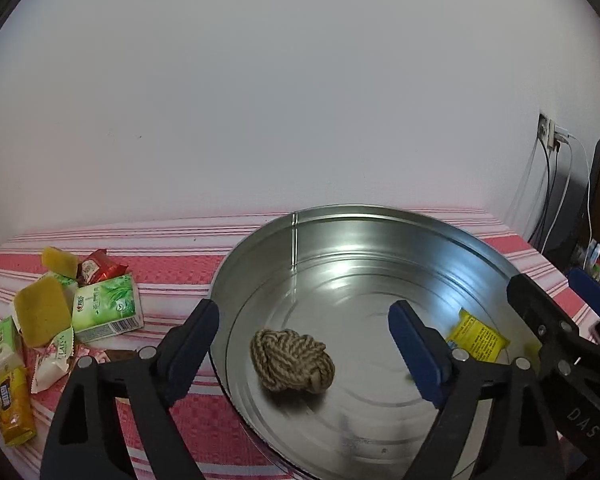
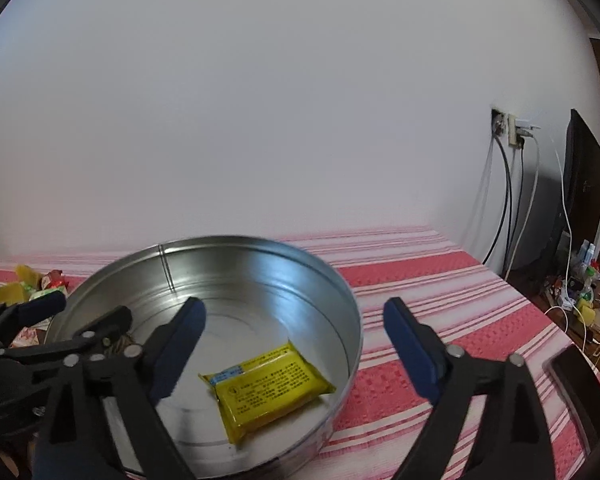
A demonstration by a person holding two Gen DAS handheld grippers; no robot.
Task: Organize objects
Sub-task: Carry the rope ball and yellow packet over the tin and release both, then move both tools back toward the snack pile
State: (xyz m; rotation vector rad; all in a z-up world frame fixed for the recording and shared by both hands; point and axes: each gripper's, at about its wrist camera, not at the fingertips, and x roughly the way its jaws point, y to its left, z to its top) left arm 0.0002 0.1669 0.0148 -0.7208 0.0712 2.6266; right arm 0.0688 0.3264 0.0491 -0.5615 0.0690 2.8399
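Fingers (image 1: 196, 340) of the left gripper (image 1: 304, 344) stood wide apart, nothing pinched: one blue pad outside the rim of the tin, the other over its floor. Right gripper (image 2: 296, 344) was also spread wide and empty, left pad over the tin, right pad (image 2: 412, 352) out over the cloth.

White wall (image 1: 300, 80) filled the back. Table had a red and white striped cloth (image 2: 440, 280). Round metal tin (image 1: 380, 264) sat on it, open top, shiny ribbed floor. In the left wrist view the right gripper's black arm crossed at the tin's right edge; in the right wrist view the left gripper showed at the tin's left edge.

Inside the tin: rope ball (image 1: 292, 360), tan, lying loose on the floor between the left pads, touching neither. Yellow packet (image 2: 268, 392) lay flat on the tin floor toward the right side, between the right pads but not gripped, well apart from the rope ball.

Left of the tin, on the cloth: pile of snack packets (image 1: 60, 320), a green carton (image 1: 108, 308), yellow and red wrappers. Cables (image 2: 508, 200) hung from a wall socket far right.
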